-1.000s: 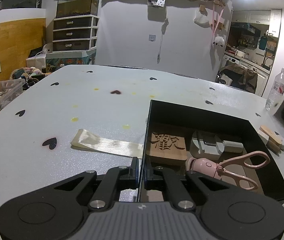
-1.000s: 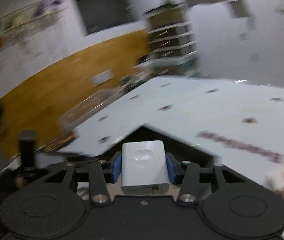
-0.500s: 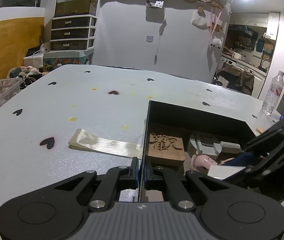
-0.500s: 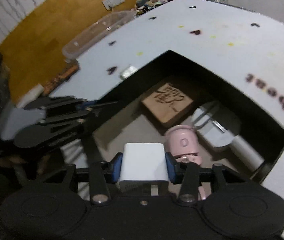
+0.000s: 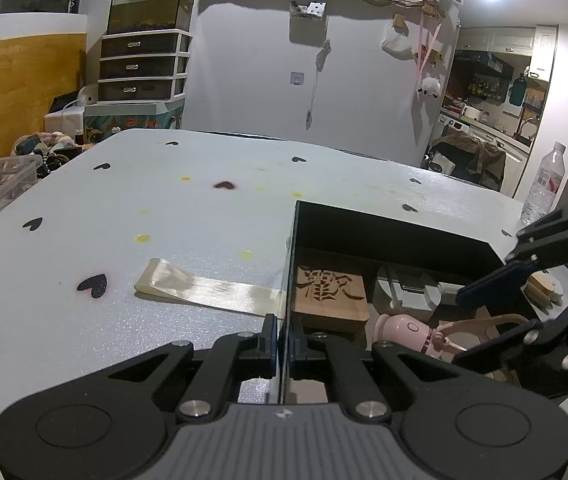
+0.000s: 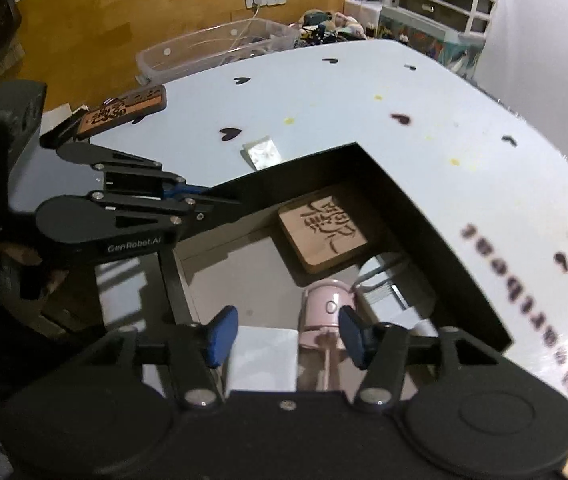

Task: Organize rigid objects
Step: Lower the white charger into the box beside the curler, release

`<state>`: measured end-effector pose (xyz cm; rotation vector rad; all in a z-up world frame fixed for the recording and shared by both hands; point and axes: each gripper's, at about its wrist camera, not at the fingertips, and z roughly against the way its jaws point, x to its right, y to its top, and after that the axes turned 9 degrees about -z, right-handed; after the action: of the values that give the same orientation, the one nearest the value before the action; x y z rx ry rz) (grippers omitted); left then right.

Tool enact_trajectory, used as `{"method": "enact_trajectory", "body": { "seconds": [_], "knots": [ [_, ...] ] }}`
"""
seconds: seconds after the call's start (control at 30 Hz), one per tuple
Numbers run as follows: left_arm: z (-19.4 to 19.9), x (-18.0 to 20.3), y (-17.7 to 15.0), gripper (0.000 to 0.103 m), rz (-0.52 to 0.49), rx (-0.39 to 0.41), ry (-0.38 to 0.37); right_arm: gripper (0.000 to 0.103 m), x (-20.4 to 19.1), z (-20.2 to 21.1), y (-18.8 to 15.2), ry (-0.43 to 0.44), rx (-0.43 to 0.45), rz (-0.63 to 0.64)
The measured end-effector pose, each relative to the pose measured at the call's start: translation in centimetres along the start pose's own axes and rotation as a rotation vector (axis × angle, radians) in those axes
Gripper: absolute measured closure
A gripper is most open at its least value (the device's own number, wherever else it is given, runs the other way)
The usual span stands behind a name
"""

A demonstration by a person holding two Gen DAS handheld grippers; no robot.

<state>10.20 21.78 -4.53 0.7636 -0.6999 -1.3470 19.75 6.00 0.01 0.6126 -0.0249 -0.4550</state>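
A black open box holds a carved wooden tile, a pink device, pink scissors and a grey-white gadget. My left gripper is shut on the box's left wall. Over the box's near right part my right gripper points down, its jaws opening. A white block lies low between the blue pads, apart from both.
A clear tape strip lies left of the box. A second wooden tile rests near the table's edge beside a clear plastic bin. Wooden pieces and a water bottle stand right of the box.
My right gripper swung in over the box with the white block, tipped downward, and its pads have spread off the block. The left gripper kept its hold on the box wall.
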Motion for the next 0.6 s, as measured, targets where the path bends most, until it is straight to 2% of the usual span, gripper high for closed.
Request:
{"method": "enact_trajectory", "body": {
  "seconds": [0.27,0.4,0.6],
  "knots": [
    [0.0,0.0,0.0,0.098,-0.002,-0.002,0.001,0.054,0.3,1.6,-0.6,-0.022,0.049,0.002],
    [-0.1,0.0,0.0,0.098,-0.003,-0.005,0.004,0.044,0.6,2.5,-1.0,-0.017,0.079,-0.027],
    [-0.1,0.1,0.0,0.098,-0.004,-0.008,0.009,0.038,1.1,3.7,-2.1,-0.007,0.115,-0.065]
  ]
}}
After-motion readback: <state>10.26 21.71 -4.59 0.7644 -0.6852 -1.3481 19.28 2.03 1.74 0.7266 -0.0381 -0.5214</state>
